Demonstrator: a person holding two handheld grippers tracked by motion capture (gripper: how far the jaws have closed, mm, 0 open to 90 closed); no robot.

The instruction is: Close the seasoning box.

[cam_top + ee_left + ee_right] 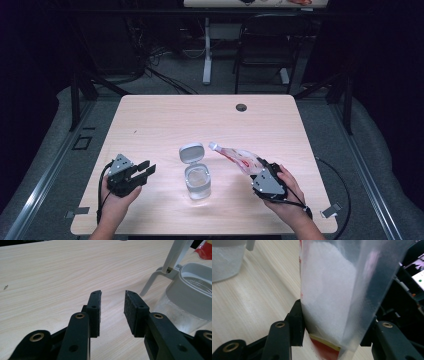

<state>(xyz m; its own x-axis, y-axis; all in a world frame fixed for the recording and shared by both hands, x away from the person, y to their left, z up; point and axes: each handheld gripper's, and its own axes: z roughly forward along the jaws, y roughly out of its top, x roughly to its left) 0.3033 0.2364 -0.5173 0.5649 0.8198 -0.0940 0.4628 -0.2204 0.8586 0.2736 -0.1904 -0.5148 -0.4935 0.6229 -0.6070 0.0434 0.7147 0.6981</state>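
A clear glass jar (198, 182) stands at the middle front of the table, its grey hinged lid (192, 152) flipped up behind it. My right gripper (260, 167) is shut on a clear plastic pouch (237, 156) with red print, tilted so its open end points left toward the jar. In the right gripper view the pouch (329, 290), holding white powder, is squeezed between the jaws of the right gripper (334, 315), and the jar (227, 260) sits at the upper left. My left gripper (147, 169) rests left of the jar. The left gripper (113, 296) is open and empty, with the jar (190, 297) to its right.
The light wooden table (165, 115) has a round cable hole (241, 107) near its far edge. Behind the table stand a black chair (267, 45) and a white desk leg (206, 50). Cables trail from both grippers near the front edge.
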